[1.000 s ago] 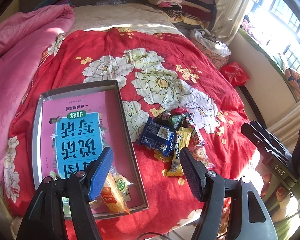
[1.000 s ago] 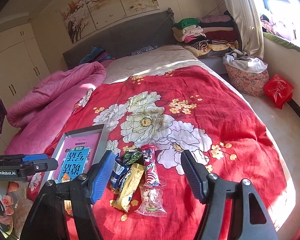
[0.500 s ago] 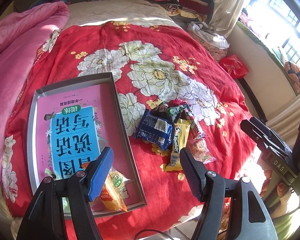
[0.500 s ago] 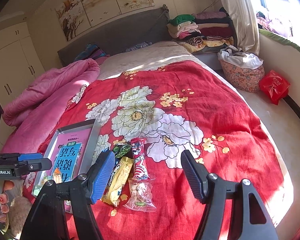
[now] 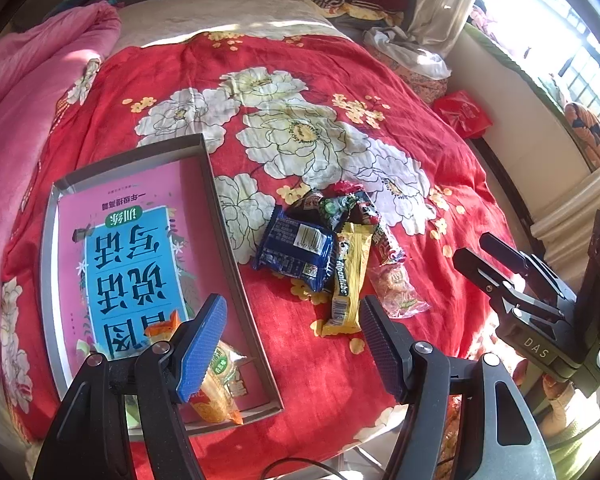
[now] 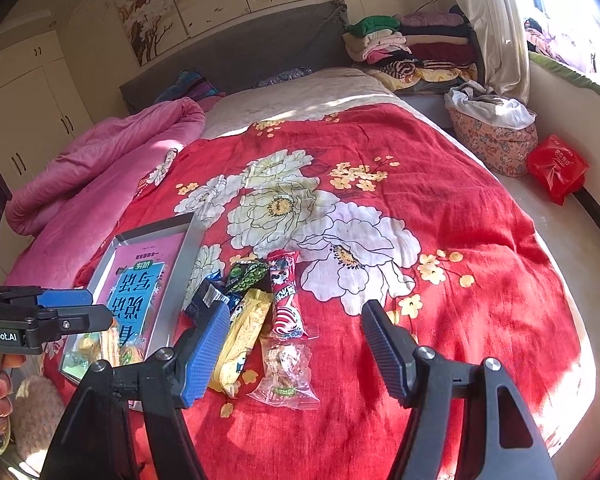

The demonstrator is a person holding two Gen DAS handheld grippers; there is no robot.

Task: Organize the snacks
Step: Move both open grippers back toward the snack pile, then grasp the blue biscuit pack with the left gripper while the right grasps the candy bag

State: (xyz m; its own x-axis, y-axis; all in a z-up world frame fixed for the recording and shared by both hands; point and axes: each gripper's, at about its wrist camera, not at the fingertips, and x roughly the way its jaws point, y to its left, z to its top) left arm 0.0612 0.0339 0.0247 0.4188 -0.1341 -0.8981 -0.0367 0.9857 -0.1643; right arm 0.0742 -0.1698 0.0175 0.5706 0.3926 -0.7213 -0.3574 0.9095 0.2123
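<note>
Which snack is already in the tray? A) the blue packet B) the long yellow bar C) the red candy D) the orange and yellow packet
D: the orange and yellow packet lies in the near corner of the tray, while the blue packet, yellow bar and red candy lie on the bedspread beside it.

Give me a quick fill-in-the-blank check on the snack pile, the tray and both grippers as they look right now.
1. The grey tray lies on a red bedspread printed with big white ____.
2. The long snack just right of the dark blue packet has a ____ wrapper.
3. Both the left gripper and the right gripper hold ____.
4. An orange snack lies inside the ____.

Missing words: flowers; yellow; nothing; tray
</note>
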